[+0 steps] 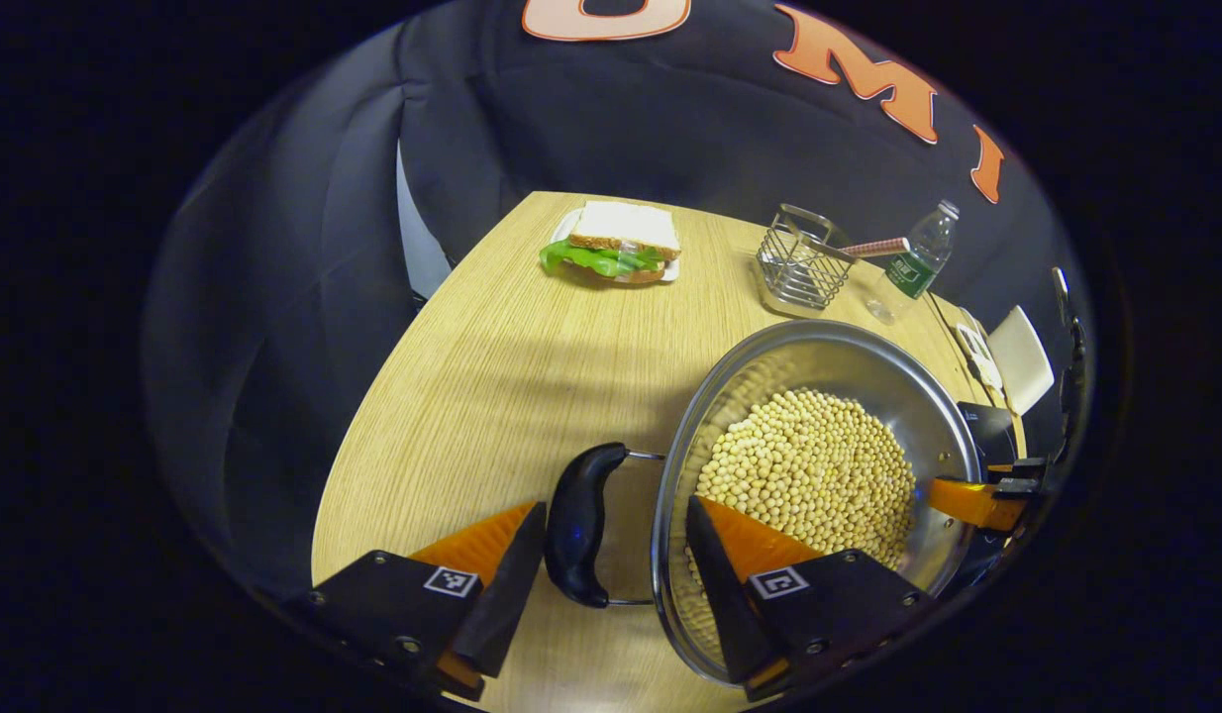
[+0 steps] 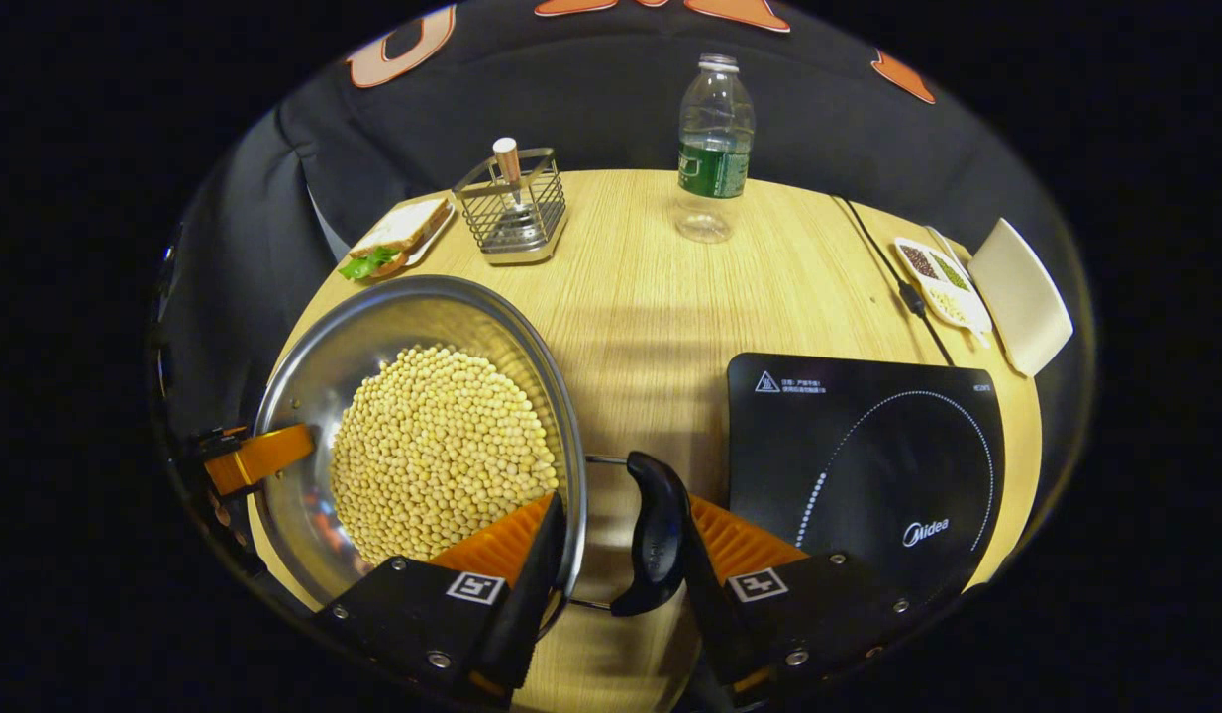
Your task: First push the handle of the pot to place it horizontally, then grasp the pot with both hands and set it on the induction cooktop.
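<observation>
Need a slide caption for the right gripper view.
Right gripper straddling the pot rim and black handle, induction cooktop alongside.

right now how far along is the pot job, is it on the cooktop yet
Not yet. Done, it seems: both black handles lie flat out from the rim. In hand: the left gripper and right gripper each straddle a handle and the rim, jaws open, neither clamped. Left: close, lift the pot of soybeans and set it on the induction cooktop, which sits bare beside it.

pale wood-grain table (image 2: 661,287) under soft banded shadows, black cloth wall (image 1: 611,129) draped close behind it
</observation>
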Available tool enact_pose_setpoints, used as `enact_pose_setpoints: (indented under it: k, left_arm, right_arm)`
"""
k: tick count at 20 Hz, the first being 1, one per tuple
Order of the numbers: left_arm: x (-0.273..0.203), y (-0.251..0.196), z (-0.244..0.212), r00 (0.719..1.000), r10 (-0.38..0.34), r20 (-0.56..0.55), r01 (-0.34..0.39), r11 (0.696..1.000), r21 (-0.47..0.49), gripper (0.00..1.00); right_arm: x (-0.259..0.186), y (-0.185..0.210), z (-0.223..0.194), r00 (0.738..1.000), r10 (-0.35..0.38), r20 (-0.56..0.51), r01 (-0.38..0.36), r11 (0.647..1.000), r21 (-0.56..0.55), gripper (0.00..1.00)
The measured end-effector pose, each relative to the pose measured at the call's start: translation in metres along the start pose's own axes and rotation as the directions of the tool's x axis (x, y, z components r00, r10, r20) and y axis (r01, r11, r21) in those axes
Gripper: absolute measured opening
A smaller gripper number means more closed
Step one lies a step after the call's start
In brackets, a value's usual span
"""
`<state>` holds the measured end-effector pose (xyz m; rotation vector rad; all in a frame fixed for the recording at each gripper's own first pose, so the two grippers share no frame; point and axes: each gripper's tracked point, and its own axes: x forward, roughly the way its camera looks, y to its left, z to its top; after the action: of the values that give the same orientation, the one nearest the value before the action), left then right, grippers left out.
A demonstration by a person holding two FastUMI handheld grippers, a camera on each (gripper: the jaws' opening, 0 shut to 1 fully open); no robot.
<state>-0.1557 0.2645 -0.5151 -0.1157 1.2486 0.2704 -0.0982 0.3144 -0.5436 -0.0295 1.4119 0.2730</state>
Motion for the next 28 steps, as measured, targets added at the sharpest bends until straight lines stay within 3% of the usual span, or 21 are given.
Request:
enact_pose_setpoints:
  k: [1,2,4,5,13,16,17,18,22,23,24,25,28]
  left_arm:
    - [0.000,0.000,-0.001,1.000,0.000,0.002,0.000,1.000,-0.008,0.76]
    - [0.002,-0.003,-0.001,1.000,-0.010,0.012,0.010,1.000,-0.021,0.76]
    - [0.003,-0.005,-0.004,1.000,-0.002,0.027,0.003,1.000,-0.020,0.65]
    - [0.003,-0.004,-0.001,0.999,0.008,0.049,-0.008,1.000,-0.013,0.64]
    - [0.000,-0.003,0.010,0.990,0.090,0.111,-0.088,0.996,-0.023,0.61]
    - [-0.001,-0.002,0.011,0.985,0.093,0.143,-0.091,0.996,-0.017,0.61]
    - [0.000,-0.002,0.010,0.983,0.096,0.157,-0.095,0.995,-0.018,0.61]
    - [0.002,-0.004,0.010,0.981,0.099,0.167,-0.098,0.995,-0.014,0.61]
    - [0.001,-0.002,0.010,0.976,0.094,0.198,-0.097,0.995,0.003,0.61]
    - [0.002,-0.002,0.011,0.975,0.092,0.204,-0.095,0.995,0.006,0.61]
    - [0.002,-0.002,0.012,0.973,0.089,0.213,-0.093,0.996,0.010,0.61]
    - [0.003,-0.002,0.012,0.972,0.085,0.218,-0.091,0.996,0.016,0.61]
    - [0.002,0.000,0.017,0.966,0.079,0.245,-0.095,0.994,0.054,0.61]
  right_arm:
    - [0.001,0.001,0.000,1.000,0.015,-0.006,-0.014,1.000,0.013,0.67]
    - [0.004,0.001,0.000,0.999,0.032,-0.006,-0.032,0.999,0.036,0.67]
    - [0.005,0.005,-0.002,0.998,0.055,-0.015,-0.053,0.994,0.093,0.64]
    - [0.004,0.005,-0.003,0.998,0.060,-0.015,-0.058,0.993,0.107,0.61]
    - [0.001,0.006,-0.001,0.999,0.035,-0.020,-0.033,0.992,0.122,0.52]
    - [-0.001,-0.001,0.006,0.999,0.034,0.031,-0.037,0.993,0.113,0.52]
    - [-0.003,-0.004,0.007,0.998,0.034,0.048,-0.039,0.993,0.116,0.55]
    - [-0.003,-0.007,0.009,0.997,0.032,0.065,-0.040,0.992,0.119,0.51]
    - [-0.014,-0.017,0.010,0.994,0.024,0.110,-0.038,0.991,0.129,0.52]
    - [-0.016,-0.019,0.011,0.992,0.020,0.122,-0.036,0.991,0.131,0.47]
    - [-0.018,-0.020,0.011,0.991,0.016,0.134,-0.035,0.990,0.136,0.51]
    - [-0.020,-0.020,0.010,0.989,0.013,0.147,-0.034,0.990,0.140,0.47]
    - [-0.025,-0.023,0.012,0.984,0.012,0.176,-0.041,0.986,0.162,0.52]
